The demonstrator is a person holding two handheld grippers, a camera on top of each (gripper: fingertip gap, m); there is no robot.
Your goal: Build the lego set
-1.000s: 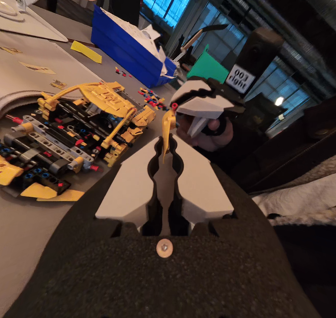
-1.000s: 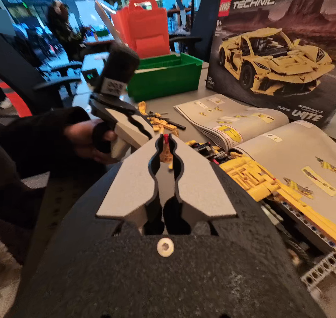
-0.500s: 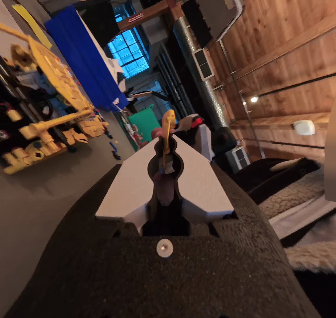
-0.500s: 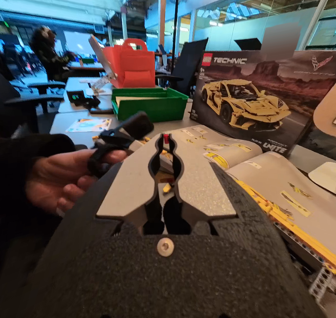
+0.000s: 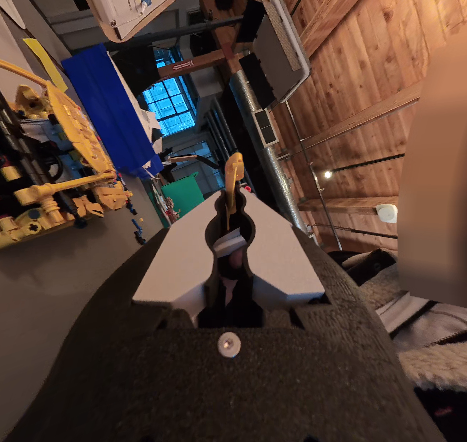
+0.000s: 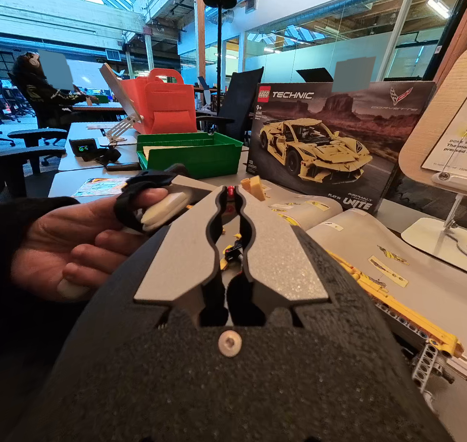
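Lego car (image 5: pixel 55 177), part-built, sits on the tabletop (image 5: pixel 63 265) beside the open manual (image 6: pixel 353 240). Left gripper (image 5: pixel 231 197) pinches a yellow piece (image 5: pixel 233 175); right gripper (image 6: pixel 230 190) pinches a red pin (image 6: pixel 230 190), both held above the tabletop.

Left gripper (image 5: pixel 232 195) rolls over from near level a second ago to tipped steeply; in the left wrist view the table (image 5: pixel 50 278) and the yellow car model (image 5: pixel 58 167) now sit at the left edge, wooden ceiling filling the right half. The yellow piece (image 5: pixel 233 177) clamped in its tips rises clear of the right gripper, whose red pin (image 5: pixel 247 189) now peeks just behind the tip rather than meeting the piece

Right gripper (image 6: pixel 230 193) lifts its aim from the table to the room; the box (image 6: pixel 336 137) and green bin (image 6: pixel 189 152) come fully into frame. The hand (image 6: pixel 75 240) on the left gripper turns palm-up, closer
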